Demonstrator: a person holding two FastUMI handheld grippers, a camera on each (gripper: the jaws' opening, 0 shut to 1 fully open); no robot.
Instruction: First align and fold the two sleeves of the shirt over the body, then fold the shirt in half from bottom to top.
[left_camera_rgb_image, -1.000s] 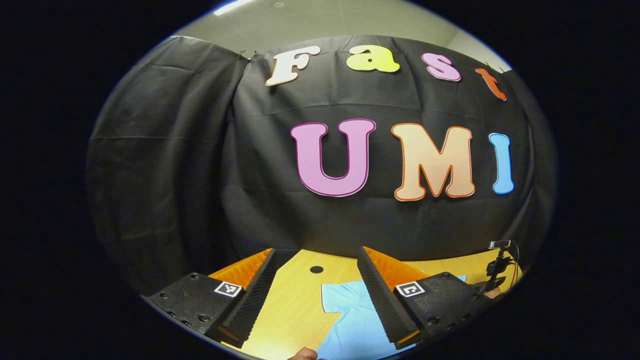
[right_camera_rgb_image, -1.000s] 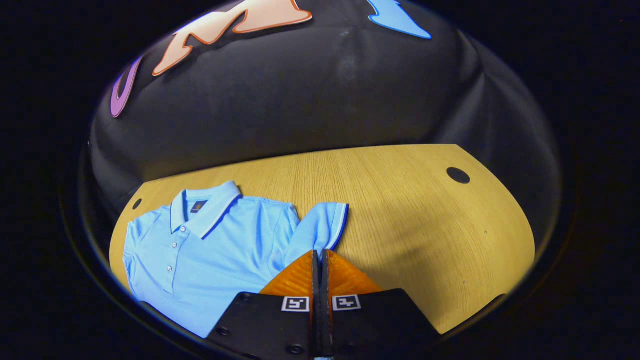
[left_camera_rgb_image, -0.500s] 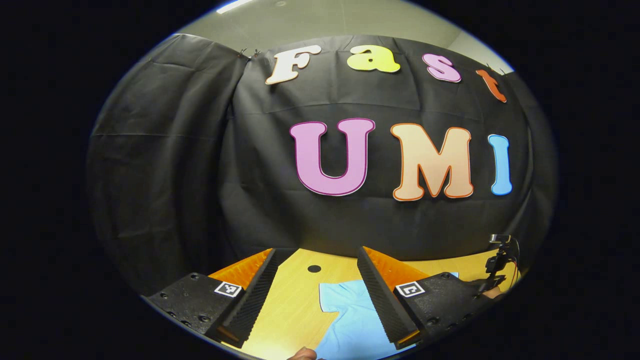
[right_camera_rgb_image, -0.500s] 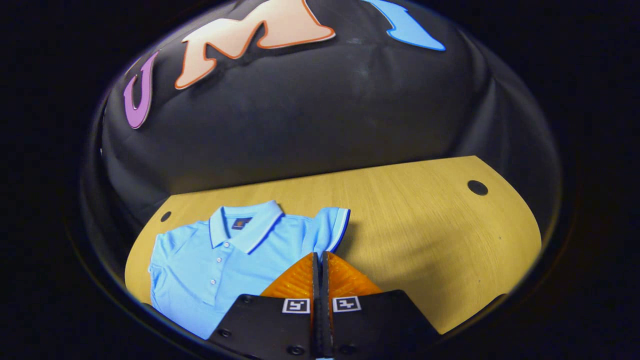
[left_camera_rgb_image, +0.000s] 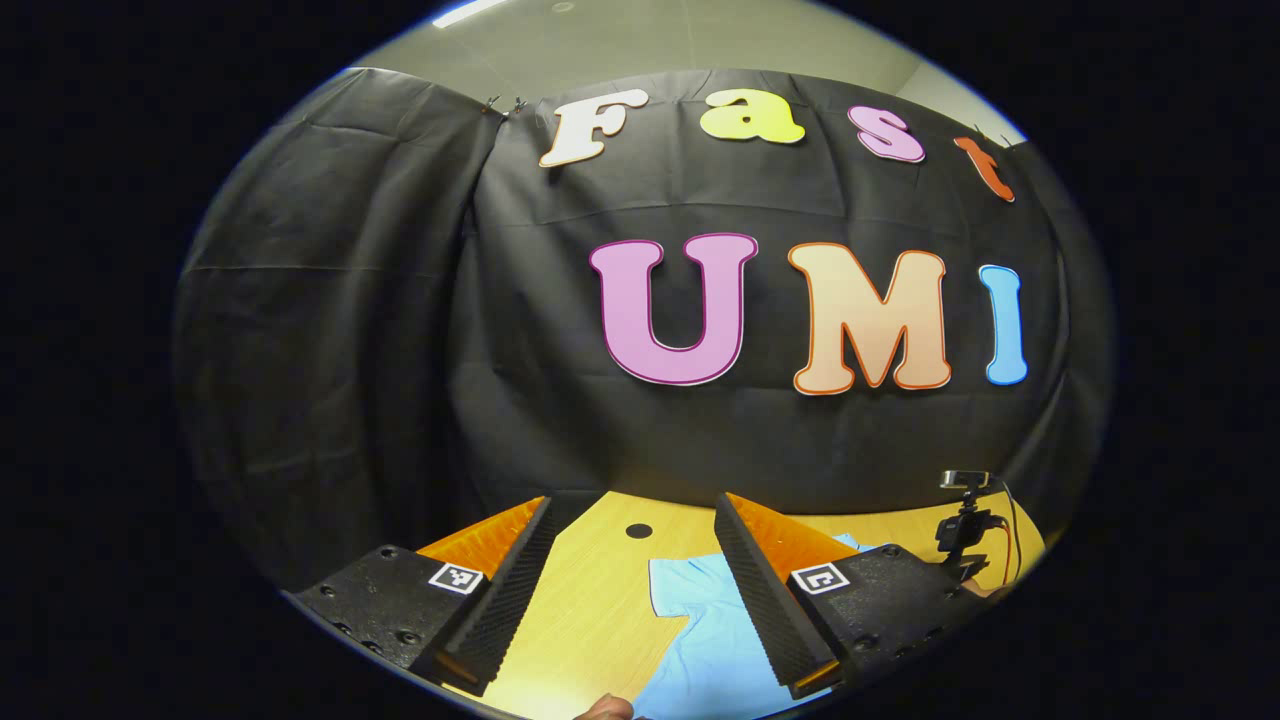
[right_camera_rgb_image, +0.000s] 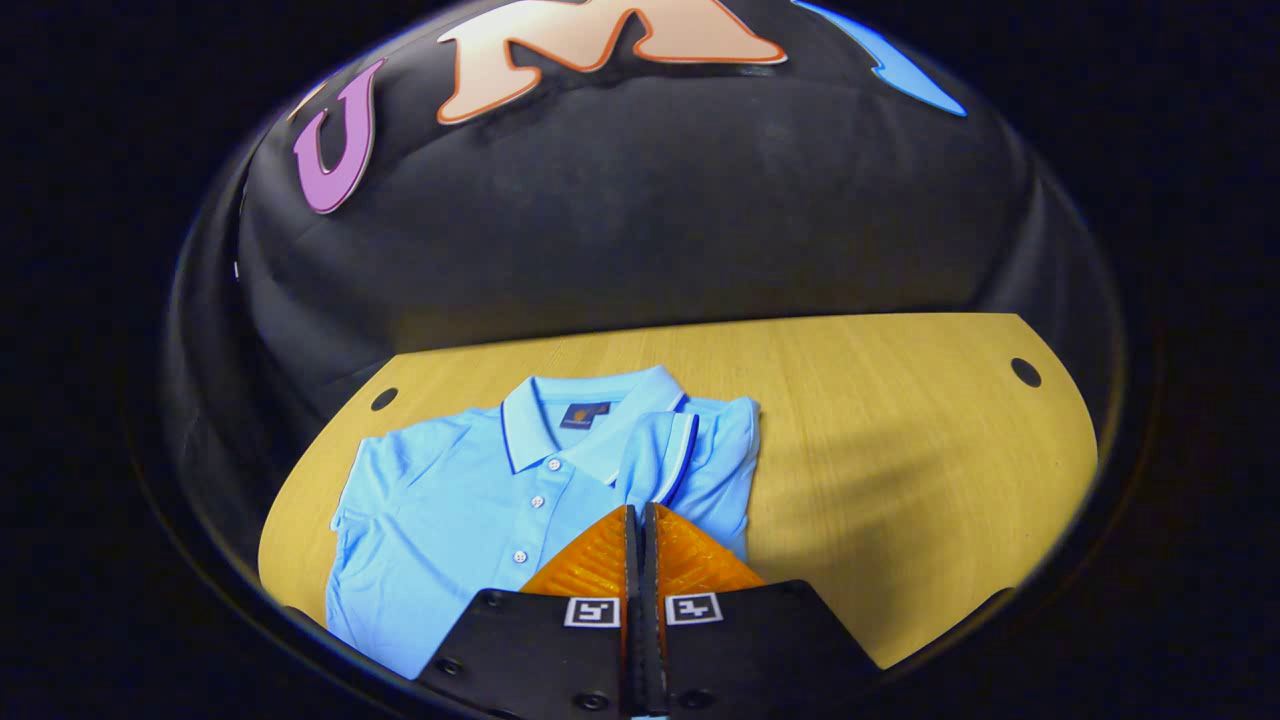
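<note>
A light blue polo shirt (right_camera_rgb_image: 450, 510) lies face up on the wooden table (right_camera_rgb_image: 880, 430), collar toward the booth wall. My right gripper (right_camera_rgb_image: 637, 508) is shut on the shirt's right-hand sleeve (right_camera_rgb_image: 655, 455), which is lifted and folded in over the chest beside the collar. The other sleeve (right_camera_rgb_image: 350, 500) lies spread out flat. In the left gripper view, my left gripper (left_camera_rgb_image: 633, 500) is open above the table with nothing between its fingers. Below it lie the shirt (left_camera_rgb_image: 700, 620) and its flat sleeve. The right gripper's body (left_camera_rgb_image: 962, 520) shows farther off at the right.
Round cable holes (right_camera_rgb_image: 1025, 372) (right_camera_rgb_image: 384, 399) mark the table's far corners, and another hole (left_camera_rgb_image: 638, 531) sits past the flat sleeve. Bare wood stretches to the right of the shirt. Black cloth closes off the back. A fingertip (left_camera_rgb_image: 605, 708) shows at the bottom edge.
My right gripper has carried the sleeve leftward, from beside the body to over the chest. The left gripper has stayed open and nearly still.
</note>
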